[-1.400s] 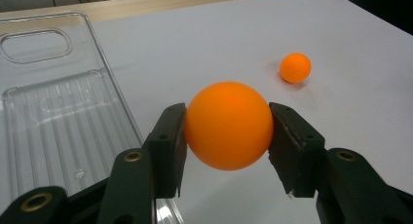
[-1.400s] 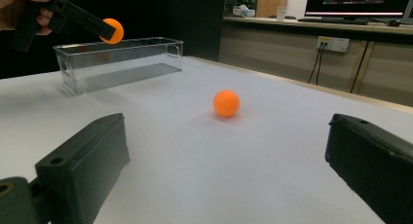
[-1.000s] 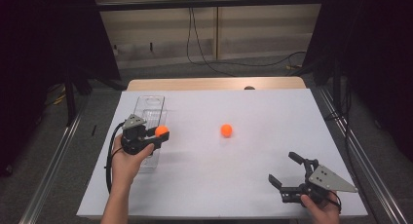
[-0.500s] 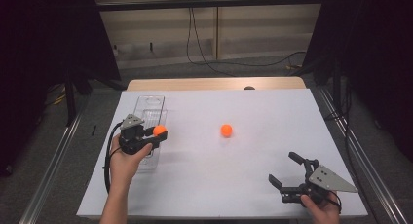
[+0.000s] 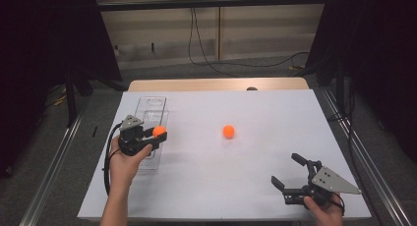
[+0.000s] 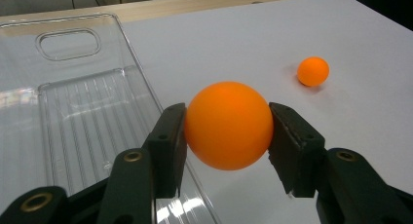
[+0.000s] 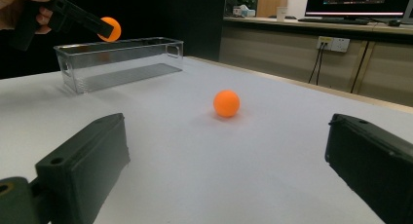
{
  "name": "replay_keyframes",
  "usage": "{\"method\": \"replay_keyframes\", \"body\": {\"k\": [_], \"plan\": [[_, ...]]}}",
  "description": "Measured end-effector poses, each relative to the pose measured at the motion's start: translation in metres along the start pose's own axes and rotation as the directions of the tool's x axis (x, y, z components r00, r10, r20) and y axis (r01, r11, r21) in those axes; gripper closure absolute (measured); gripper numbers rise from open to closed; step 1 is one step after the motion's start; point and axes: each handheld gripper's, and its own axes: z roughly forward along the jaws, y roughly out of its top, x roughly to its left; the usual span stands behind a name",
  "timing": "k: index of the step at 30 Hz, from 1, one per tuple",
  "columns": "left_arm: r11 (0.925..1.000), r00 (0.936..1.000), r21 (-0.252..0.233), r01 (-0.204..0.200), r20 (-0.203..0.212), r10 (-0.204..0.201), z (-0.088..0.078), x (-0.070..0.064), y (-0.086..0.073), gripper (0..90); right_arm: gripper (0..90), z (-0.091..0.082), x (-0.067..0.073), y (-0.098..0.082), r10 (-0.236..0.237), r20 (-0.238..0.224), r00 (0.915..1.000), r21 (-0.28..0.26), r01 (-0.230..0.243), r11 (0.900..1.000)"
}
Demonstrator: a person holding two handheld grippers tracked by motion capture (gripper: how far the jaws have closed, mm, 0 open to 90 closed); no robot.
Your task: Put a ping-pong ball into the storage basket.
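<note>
your left tool [image 6: 226,136] gripped the round orange ball [image 6: 228,124] beside the clear plastic tray's [image 6: 63,112] rim; your right tool [image 7: 224,175] gaped open. next, i judged, carry it over the tray and release.

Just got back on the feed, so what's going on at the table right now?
A person works with a gripper in each hand. The left gripper is shut on an orange ball, held up at the near edge of the clear bin. A second ball lies loose mid-table. The right gripper rests near the front right, jaws wide open and holding nothing, pointing toward that loose ball.
</note>
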Motion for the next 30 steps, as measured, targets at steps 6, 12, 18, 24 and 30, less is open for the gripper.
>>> {"method": "replay_keyframes", "body": {"k": [6,12,18,24,30], "plan": [[1.0000,1.0000,-0.003,0.006,-0.007,-0.006,-0.002,0.003,0.000,50.9,1.3,0.000,0.000,0.000,0.001,0.000,1.0000,0.000,-0.001,1.000],[1.0000,0.9999,-0.002,0.003,-0.014,-0.003,-0.002,0.005,-0.001,50.9,1.4,0.000,0.000,0.000,0.000,0.000,1.0000,0.001,0.000,1.000],[0.9999,0.9997,-0.005,0.011,-0.023,-0.011,-0.003,0.007,-0.002,50.9,1.4,0.000,0.000,0.000,0.000,-0.003,1.0000,0.002,0.000,1.000],[0.9999,0.9994,-0.006,0.012,-0.033,-0.012,-0.003,0.009,-0.003,50.9,1.4,0.000,0.000,0.000,0.000,-0.002,1.0000,0.001,0.000,1.000],[0.9999,0.9991,-0.007,0.016,-0.040,-0.016,-0.004,0.011,-0.004,50.9,1.4,0.000,0.000,0.000,0.000,-0.003,1.0000,0.002,0.000,1.000]]}}
